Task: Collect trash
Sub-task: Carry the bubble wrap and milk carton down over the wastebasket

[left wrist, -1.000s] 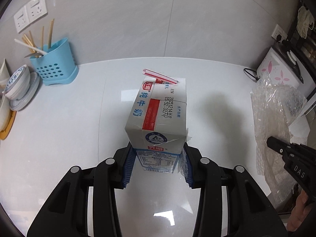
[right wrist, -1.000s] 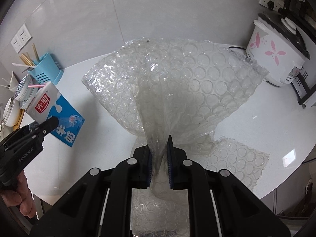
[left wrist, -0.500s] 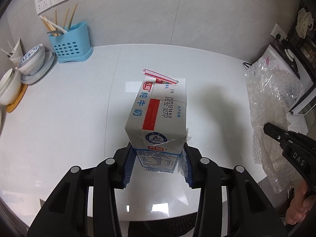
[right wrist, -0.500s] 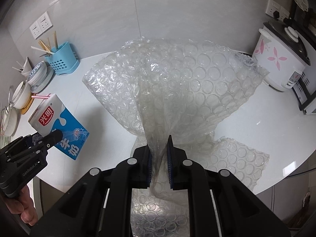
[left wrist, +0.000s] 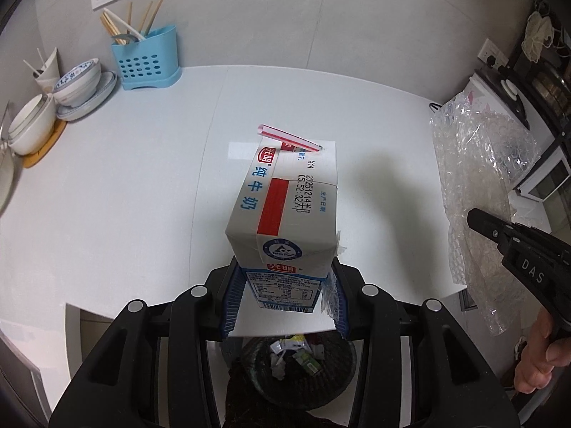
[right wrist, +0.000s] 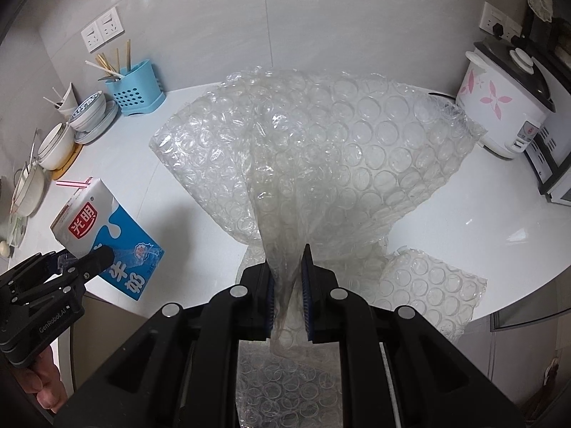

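My left gripper (left wrist: pixel 283 296) is shut on a white and blue milk carton (left wrist: pixel 285 214) with a pink straw (left wrist: pixel 289 137) in its top, held in the air above the front edge of the white counter (left wrist: pixel 125 196). Below it a black trash bin (left wrist: pixel 296 363) with wrappers inside shows between the fingers. In the right wrist view my right gripper (right wrist: pixel 288 281) is shut on a large crumpled sheet of clear bubble wrap (right wrist: pixel 321 157) that fans out ahead. The same carton (right wrist: pixel 103 235) and the left gripper (right wrist: pixel 71 271) appear at lower left there.
A blue cutlery holder (left wrist: pixel 146 59) with chopsticks and stacked bowls and plates (left wrist: pixel 75 87) stand at the counter's back left. A white rice cooker with pink flowers (right wrist: pixel 503 107) sits at the right, beside a wall socket. A hand (left wrist: pixel 539 356) holds the right gripper.
Both grippers have drawn back toward the counter's front edge with their loads. The trash bin has come into view under the carton, and the cutlery holder now sits farther away.
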The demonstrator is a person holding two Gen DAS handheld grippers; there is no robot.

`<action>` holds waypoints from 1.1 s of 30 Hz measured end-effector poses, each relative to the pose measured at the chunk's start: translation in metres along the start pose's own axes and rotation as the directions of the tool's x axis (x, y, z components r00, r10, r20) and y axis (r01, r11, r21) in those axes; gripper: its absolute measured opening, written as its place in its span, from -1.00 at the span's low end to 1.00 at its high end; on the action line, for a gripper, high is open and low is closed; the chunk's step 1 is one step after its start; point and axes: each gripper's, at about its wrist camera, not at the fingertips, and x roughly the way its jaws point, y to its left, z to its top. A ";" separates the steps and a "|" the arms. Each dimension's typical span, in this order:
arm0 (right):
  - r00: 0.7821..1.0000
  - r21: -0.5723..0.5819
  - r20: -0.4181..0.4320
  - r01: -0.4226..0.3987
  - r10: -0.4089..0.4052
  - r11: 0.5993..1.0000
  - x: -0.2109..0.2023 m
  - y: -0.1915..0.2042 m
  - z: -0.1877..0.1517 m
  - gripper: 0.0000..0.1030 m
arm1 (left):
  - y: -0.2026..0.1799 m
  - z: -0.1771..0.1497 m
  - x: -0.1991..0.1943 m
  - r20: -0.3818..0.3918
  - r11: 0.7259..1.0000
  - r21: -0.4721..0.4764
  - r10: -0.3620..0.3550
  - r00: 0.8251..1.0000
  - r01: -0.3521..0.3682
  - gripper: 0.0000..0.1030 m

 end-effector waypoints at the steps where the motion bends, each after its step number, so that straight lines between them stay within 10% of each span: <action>1: 1.000 -0.001 0.001 0.000 0.000 1.000 -0.002 0.000 -0.004 -0.78 | 0.000 -0.004 -0.002 -0.001 1.000 0.004 0.001 1.000 -0.001 -0.21; 33: 0.995 -0.098 -0.077 -0.076 0.068 0.992 -0.029 0.021 -0.134 -0.78 | -0.007 -0.122 -0.024 -0.097 1.000 0.022 0.005 0.995 -0.003 -0.21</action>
